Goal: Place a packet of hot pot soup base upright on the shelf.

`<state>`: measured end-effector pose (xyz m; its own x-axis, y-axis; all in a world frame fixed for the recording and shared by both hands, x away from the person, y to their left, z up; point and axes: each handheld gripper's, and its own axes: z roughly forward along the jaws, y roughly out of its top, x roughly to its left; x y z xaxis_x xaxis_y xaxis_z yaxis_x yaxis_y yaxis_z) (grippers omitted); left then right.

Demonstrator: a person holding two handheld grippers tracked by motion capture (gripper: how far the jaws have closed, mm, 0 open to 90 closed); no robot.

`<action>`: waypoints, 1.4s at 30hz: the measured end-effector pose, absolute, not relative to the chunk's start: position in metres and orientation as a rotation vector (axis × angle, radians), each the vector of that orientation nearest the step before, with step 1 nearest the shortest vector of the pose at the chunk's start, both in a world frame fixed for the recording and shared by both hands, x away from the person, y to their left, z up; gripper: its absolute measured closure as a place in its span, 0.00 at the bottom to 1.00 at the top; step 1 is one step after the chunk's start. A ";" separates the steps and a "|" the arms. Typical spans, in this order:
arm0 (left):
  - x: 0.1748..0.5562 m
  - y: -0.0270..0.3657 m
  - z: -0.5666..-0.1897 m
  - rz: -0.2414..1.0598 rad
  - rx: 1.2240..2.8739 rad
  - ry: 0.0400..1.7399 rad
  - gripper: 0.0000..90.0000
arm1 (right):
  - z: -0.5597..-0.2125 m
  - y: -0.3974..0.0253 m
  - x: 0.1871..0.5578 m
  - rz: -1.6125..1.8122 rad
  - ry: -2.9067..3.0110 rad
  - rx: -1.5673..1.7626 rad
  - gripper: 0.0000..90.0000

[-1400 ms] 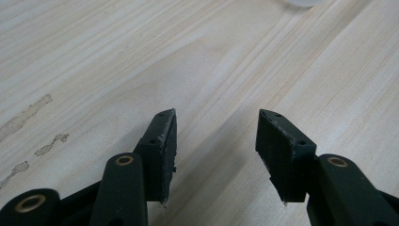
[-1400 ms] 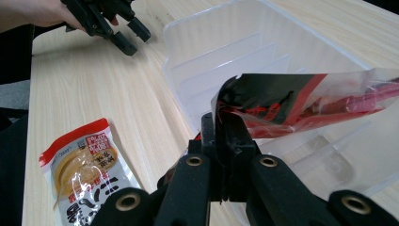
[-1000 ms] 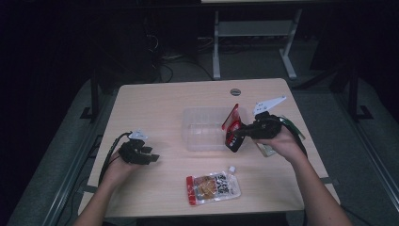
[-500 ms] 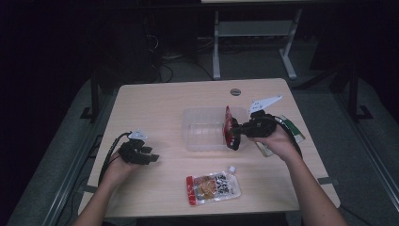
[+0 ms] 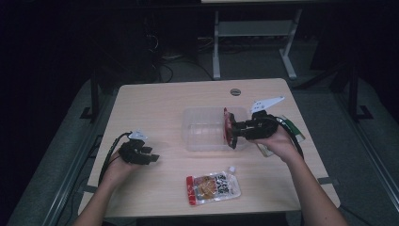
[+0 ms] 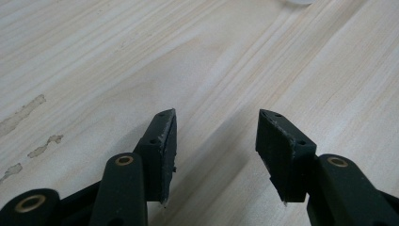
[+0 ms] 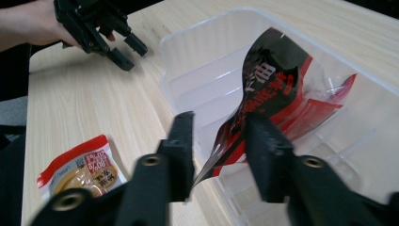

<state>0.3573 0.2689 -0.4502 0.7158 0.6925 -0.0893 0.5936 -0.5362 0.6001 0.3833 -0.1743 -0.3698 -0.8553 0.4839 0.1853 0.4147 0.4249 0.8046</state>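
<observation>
Clear plastic is what the work centres on: a shallow see-through bin (image 5: 207, 129) sits mid-table, and the right gripper (image 5: 231, 134) holds a red-and-black snack packet (image 7: 270, 89) over its right end, so the step in hand looks like dropping that packet into the bin. In the right gripper view the two black jaws stand somewhat apart with the packet's lower corner between them, and it is hard to tell whether they pinch the foil or have already let it slip; the packet leans against the bin's inner wall, its upper part curling over the floor. Apart from this packet I see nothing lying in the bin. The next move, as I judge it, calls for spreading the jaws fully so the packet falls flat inside, then lifting clear of the rim without dragging the light bin along. A second pouch (image 5: 212, 187), red-edged with a printed label, lies flat on the wooden table (image 5: 155, 103) nearer the person, well outside the bin, and probably goes in afterwards. The left gripper (image 6: 214, 141) rests low over bare wood at the person's left, jaws spread and holding nothing.
</observation>
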 end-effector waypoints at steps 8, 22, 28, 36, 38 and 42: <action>0.357 0.269 -0.450 0.212 2.284 0.983 0.53 | -0.361 -0.188 0.366 1.508 2.527 0.825 0.50; 0.356 0.269 -0.449 0.219 2.301 0.970 0.53 | -0.404 -0.201 0.338 1.446 2.691 0.818 0.93; 0.356 0.269 -0.449 0.220 2.302 0.967 0.53 | -0.434 -0.189 0.344 1.445 2.763 0.829 1.00; 0.357 0.268 -0.449 0.214 2.307 0.969 0.53 | -0.445 -0.175 0.354 1.522 2.745 0.855 1.00; 0.356 0.268 -0.449 0.214 2.307 0.968 0.53 | -0.446 -0.171 0.355 1.503 2.754 0.855 1.00; 0.357 0.269 -0.449 0.220 2.305 0.966 0.53 | -0.445 -0.168 0.356 1.518 2.735 0.846 1.00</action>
<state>0.3568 0.2692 -0.4491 0.7182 0.6910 -0.0823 0.5873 -0.5384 0.6043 0.3556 -0.1678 -0.4453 -0.8591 0.3933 0.3275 0.4859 0.4260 0.7631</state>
